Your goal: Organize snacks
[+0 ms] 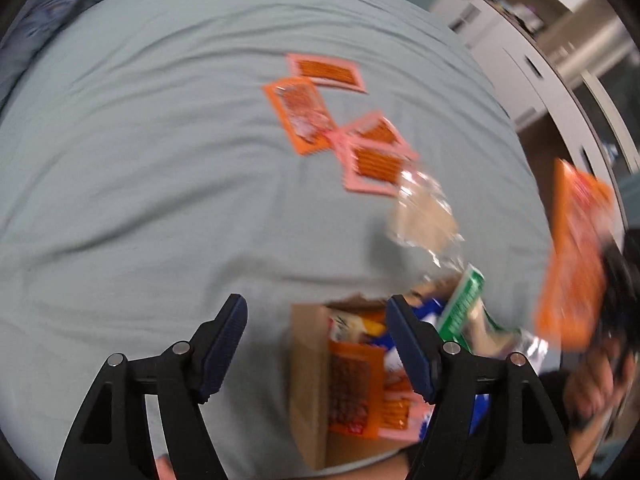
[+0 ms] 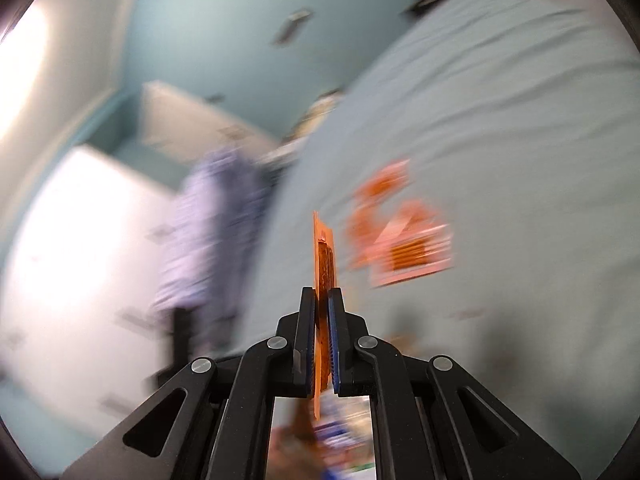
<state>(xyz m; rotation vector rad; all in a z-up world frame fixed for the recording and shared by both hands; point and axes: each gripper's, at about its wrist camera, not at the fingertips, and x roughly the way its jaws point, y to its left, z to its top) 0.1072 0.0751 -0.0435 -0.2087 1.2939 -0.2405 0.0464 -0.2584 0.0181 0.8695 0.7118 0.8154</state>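
Observation:
A brown cardboard box (image 1: 310,392) lies on the bed below my left gripper (image 1: 316,310), which is open with nothing between its pads. The box holds an orange packet (image 1: 352,388), a green packet (image 1: 460,304) and blue-and-white ones. Further out on the sheet lie another orange packet (image 1: 298,114), three pink packets (image 1: 372,164) and a clear bag (image 1: 424,216). My right gripper (image 2: 322,294) is shut on an orange snack packet (image 2: 323,252), seen edge-on. The left wrist view shows that packet (image 1: 576,256) raised at the right edge.
The grey-green bed sheet (image 1: 140,180) fills most of both views. White cabinets (image 1: 516,60) stand past the bed's right side. A striped cloth (image 2: 216,220) hangs beside the bed near white furniture (image 2: 80,240). A person's hand (image 1: 592,392) is at the lower right.

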